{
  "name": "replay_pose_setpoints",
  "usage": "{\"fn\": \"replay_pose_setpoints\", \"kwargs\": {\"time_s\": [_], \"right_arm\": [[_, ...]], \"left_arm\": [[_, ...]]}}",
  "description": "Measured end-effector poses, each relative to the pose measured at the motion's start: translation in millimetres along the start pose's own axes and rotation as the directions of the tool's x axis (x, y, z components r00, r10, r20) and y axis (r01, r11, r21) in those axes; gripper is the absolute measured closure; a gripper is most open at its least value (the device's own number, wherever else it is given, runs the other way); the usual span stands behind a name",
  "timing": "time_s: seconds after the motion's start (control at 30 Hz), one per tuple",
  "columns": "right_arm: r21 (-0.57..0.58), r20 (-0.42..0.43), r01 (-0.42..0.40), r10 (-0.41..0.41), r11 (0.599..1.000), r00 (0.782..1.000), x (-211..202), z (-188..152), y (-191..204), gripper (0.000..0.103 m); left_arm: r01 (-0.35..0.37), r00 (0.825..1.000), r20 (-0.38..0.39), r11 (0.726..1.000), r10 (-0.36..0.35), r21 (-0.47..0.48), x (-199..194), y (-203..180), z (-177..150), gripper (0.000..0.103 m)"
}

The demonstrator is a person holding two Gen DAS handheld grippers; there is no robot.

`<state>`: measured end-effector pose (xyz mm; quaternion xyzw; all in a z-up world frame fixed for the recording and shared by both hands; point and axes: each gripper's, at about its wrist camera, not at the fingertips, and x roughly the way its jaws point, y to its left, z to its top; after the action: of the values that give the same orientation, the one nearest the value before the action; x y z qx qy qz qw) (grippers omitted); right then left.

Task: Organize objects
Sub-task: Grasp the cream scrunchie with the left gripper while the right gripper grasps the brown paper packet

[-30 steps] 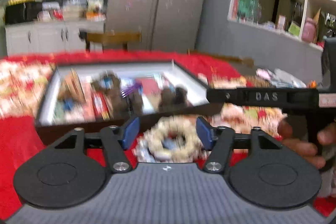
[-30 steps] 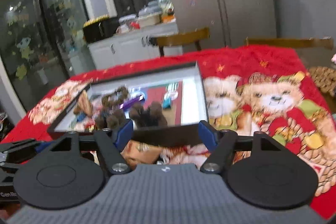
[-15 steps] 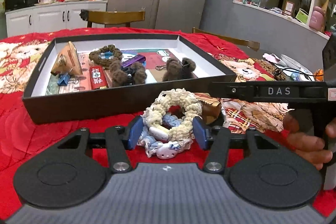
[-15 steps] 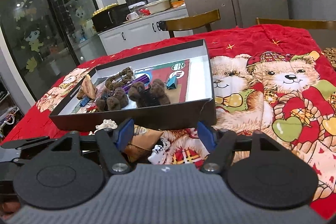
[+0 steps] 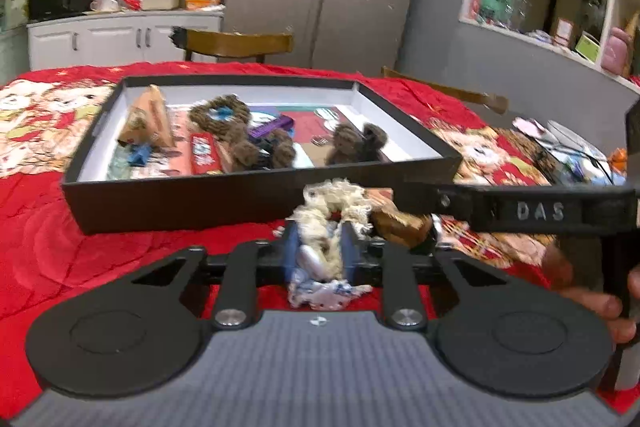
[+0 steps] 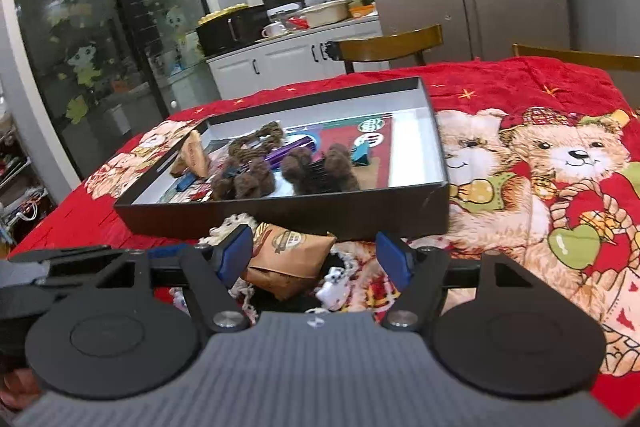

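In the left wrist view my left gripper [image 5: 318, 247] has its blue pads pressed on a cream woolly ring [image 5: 332, 199], its jaws closing tight and squashing it. A small white and blue charm [image 5: 320, 293] hangs below the ring. All this is just in front of the black box [image 5: 180, 203] on the red cloth. My right gripper [image 6: 316, 255] stands open over a brown paper packet [image 6: 288, 255], which lies against its left pad without being squeezed. A small white charm [image 6: 332, 287] lies beside the packet. The cream ring [image 6: 232, 223] peeks out left of it.
The box [image 6: 320, 215] holds brown woolly rings [image 5: 240, 135], a red bar [image 5: 204, 155], a purple item [image 6: 288, 151] and cards. A wooden chair [image 5: 236, 43] stands behind the table. Clutter [image 5: 568, 147] lies at the table's right. A hand [image 5: 592, 303] holds the right gripper's handle.
The left gripper's jaws, wide around the cream ring half a second ago, have shut on it and squashed it narrow. The right gripper stays open over the brown packet.
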<state>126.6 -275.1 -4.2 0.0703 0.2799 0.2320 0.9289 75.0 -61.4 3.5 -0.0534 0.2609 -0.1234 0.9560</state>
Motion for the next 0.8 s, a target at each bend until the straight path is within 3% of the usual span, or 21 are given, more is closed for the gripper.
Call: {"fn": "replay_pose_setpoints", "kwargs": {"time_s": [0.37,0.4,0.47,0.8], "right_arm": [[-0.063,-0.024,-0.027,0.026,0.998,0.999,2.1,-5.4,10.5,0.031],[-0.07,-0.041,-0.02,0.017,0.997,0.999,5.1,-5.7,12.2,0.041],[-0.077,-0.067,0.025,-0.03,0.997,0.997,11.4,-6.4,13.0,0.047],[-0.05,-0.074,0.021,-0.025,0.999,0.997,9.9,-7.3,8.0,0.049]], "left_arm": [[0.012,0.999,-0.053,1.0,-0.011,0.014,9.2,-0.5,0.7,0.088],[0.008,0.998,-0.06,1.0,-0.007,0.019,12.4,-2.2,1.5,0.088],[-0.003,0.997,-0.072,0.999,0.006,0.033,18.5,-5.8,3.8,0.087],[0.001,0.997,-0.076,1.0,0.001,0.022,19.0,-3.3,3.8,0.084]]}}
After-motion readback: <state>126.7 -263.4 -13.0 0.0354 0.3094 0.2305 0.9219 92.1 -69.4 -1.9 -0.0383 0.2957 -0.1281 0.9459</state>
